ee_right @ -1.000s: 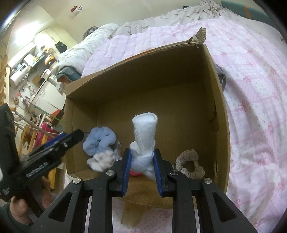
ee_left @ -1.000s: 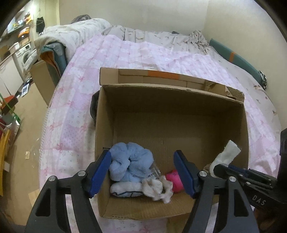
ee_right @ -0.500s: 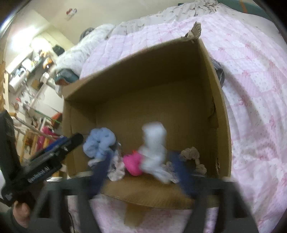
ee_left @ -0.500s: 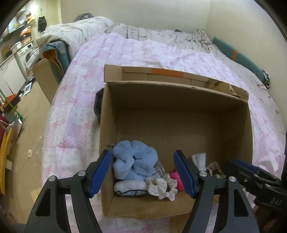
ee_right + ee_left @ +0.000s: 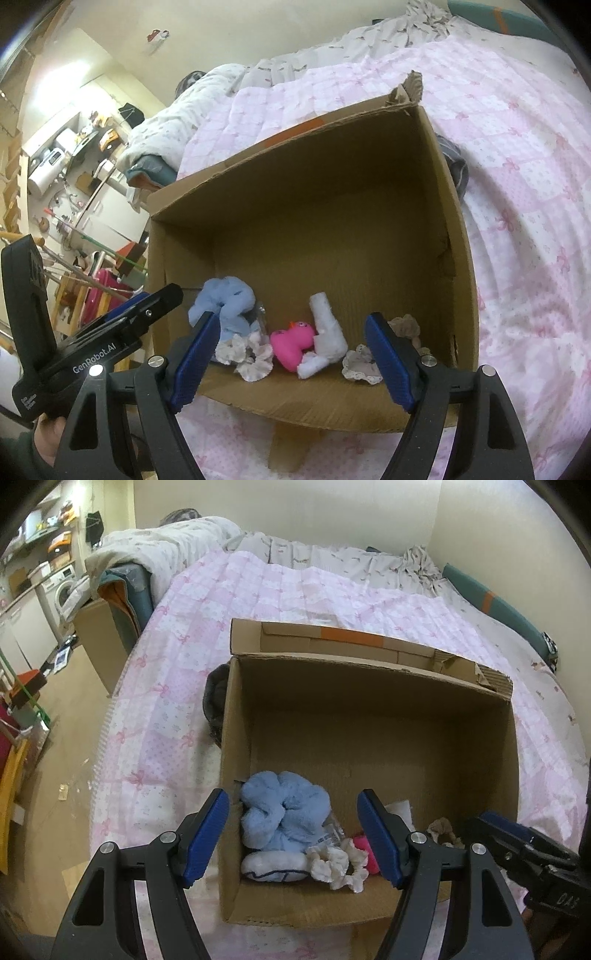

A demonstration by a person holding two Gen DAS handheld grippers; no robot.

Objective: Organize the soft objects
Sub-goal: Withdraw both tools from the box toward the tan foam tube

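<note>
An open cardboard box (image 5: 236, 760) (image 5: 454, 229) sits on a pink quilted bed. Along its near wall lie a fluffy blue scrunchie (image 5: 282, 818) (image 5: 225, 301), a white sock roll (image 5: 273, 866), a cream scrunchie (image 5: 338, 864) (image 5: 247, 356), a pink plush (image 5: 293, 341) (image 5: 365, 849), a white rolled cloth (image 5: 327, 334) and a beige lace scrunchie (image 5: 362, 363). My left gripper (image 5: 293, 836) hovers open over the box's near left corner, nothing between its fingers. Wide open too, my right gripper (image 5: 291, 363) hangs above the near wall, and the white cloth lies free in the box.
The pink quilt (image 5: 177, 686) (image 5: 524, 192) surrounds the box, with a dark garment (image 5: 216, 698) (image 5: 456, 162) against the box's side. To the left the bed drops to a wooden floor (image 5: 70, 746) with a second cardboard box (image 5: 99, 642) and cluttered shelves beyond.
The right gripper was shut on the white rolled cloth above the box; it has opened and the cloth has dropped in beside the pink plush. The left gripper has kept still and open.
</note>
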